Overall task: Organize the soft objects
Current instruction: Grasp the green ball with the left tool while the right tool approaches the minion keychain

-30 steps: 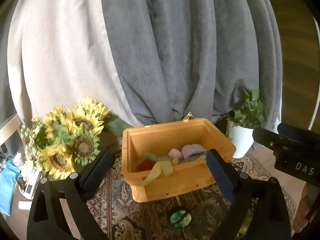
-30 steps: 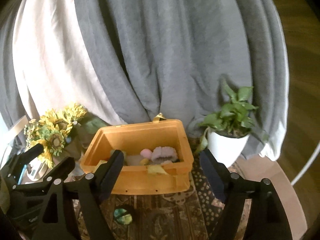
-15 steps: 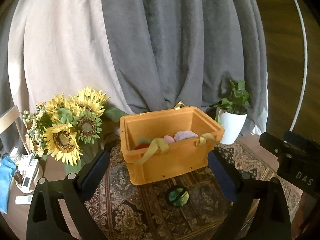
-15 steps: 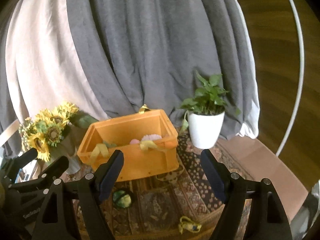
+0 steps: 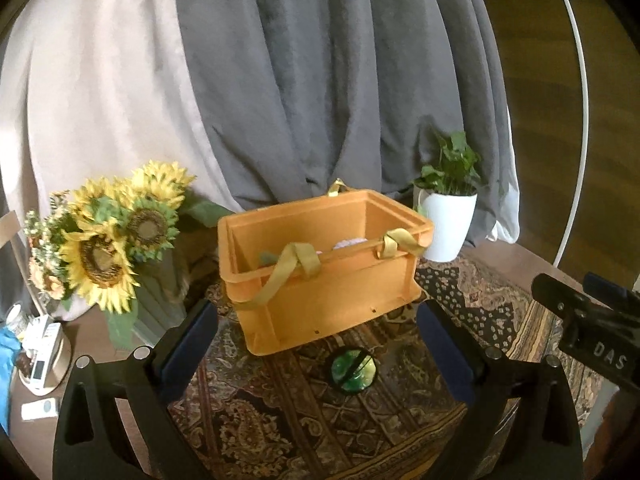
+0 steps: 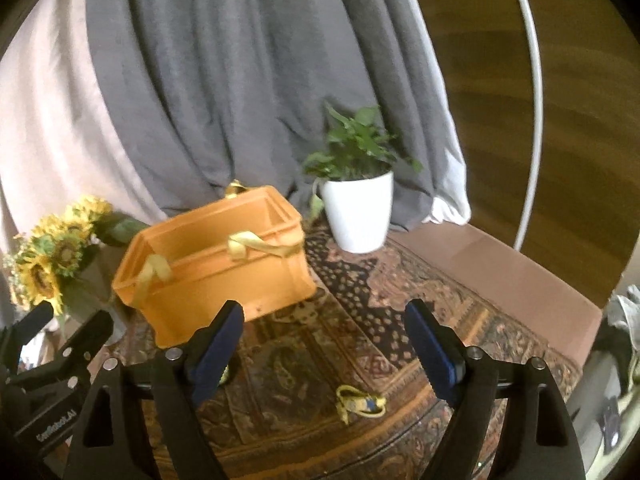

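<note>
An orange crate [image 5: 328, 280] stands on a patterned rug, also in the right wrist view [image 6: 216, 264]. Soft items lie inside, mostly hidden; a pink one [image 5: 350, 243] peeks over the rim, and yellow straps [image 5: 288, 268] hang over its front. A round green soft toy [image 5: 353, 369] lies on the rug before the crate. A small yellow and blue soft item [image 6: 359, 399] lies near the rug's front edge. My left gripper [image 5: 318, 354] is open and empty, above and behind the green toy. My right gripper [image 6: 324, 344] is open and empty, right of the crate.
A sunflower bouquet [image 5: 108, 236] stands left of the crate. A white potted plant [image 6: 358, 208] stands to its right. Grey and cream curtains hang behind. Small white devices [image 5: 42, 364] lie at the far left. A white hoop [image 6: 532, 120] stands at the right.
Both grippers have pulled back and dropped lower from the crate, so its inside is now mostly hidden. The right gripper has swung rightward. Both stay open and empty.
</note>
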`<state>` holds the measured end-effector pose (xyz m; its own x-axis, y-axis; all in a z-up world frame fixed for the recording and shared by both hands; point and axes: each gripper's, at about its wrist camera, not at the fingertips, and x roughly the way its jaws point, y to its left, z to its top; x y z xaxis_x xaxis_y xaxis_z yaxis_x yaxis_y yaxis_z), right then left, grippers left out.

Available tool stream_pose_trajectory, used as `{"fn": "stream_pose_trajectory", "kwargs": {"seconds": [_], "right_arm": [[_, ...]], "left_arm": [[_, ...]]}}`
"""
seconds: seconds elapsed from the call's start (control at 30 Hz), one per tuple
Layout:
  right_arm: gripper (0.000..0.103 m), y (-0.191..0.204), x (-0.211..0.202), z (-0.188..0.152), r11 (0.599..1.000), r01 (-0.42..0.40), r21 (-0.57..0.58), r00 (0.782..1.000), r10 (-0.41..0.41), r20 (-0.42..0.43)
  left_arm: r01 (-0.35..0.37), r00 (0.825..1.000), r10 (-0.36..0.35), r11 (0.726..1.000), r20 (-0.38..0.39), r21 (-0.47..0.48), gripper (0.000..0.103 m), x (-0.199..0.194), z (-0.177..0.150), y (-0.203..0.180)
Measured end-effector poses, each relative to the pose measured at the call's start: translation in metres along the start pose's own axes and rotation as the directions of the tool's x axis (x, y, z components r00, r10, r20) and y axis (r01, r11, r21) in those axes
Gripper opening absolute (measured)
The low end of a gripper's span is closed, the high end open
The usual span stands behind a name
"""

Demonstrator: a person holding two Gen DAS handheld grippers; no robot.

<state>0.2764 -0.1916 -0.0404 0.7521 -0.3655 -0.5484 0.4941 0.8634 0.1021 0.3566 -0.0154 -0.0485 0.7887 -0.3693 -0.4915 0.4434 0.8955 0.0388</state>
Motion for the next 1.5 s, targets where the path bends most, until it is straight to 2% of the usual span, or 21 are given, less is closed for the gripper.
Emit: {"fn": "stream_pose_trajectory", "kwargs": {"seconds": [0.17, 0.37, 0.63, 1.1, 1.5], "right_arm": [[0.083, -0.003, 0.009, -0.016, 0.999, 0.050, 0.020, 0.999, -0.049, -0.010], [0.083, -0.007, 0.022, -0.029, 0.994, 0.098, 0.037, 0.995, -0.097, -0.035], [0.083, -0.011, 0.032, -0.047, 0.984, 0.173, 0.037, 0.984, -0.171, -0.052], [0.083, -0.019, 0.076, -0.085, 0.975, 0.215, 0.060, 0.957, -0.198, -0.210], [0.083, -0.016, 0.109, -0.101, 0.972, 0.233, 0.037, 0.930, -0.211, -0.302]], "left_arm": [[0.026, 0.999, -0.026, 0.999, -0.022, 0.018, 0.101, 0.017, -0.007, -0.004], [0.022, 0.998, -0.020, 0.999, -0.054, 0.039, 0.101, 0.033, -0.020, -0.007], [0.057, 0.991, -0.052, 0.998, -0.126, 0.035, 0.101, 0.058, -0.041, -0.012], [0.080, 0.964, -0.063, 0.995, -0.258, 0.056, 0.101, 0.113, -0.067, -0.023], [0.085, 0.947, -0.058, 0.994, -0.317, 0.071, 0.101, 0.145, -0.078, -0.031]]}}
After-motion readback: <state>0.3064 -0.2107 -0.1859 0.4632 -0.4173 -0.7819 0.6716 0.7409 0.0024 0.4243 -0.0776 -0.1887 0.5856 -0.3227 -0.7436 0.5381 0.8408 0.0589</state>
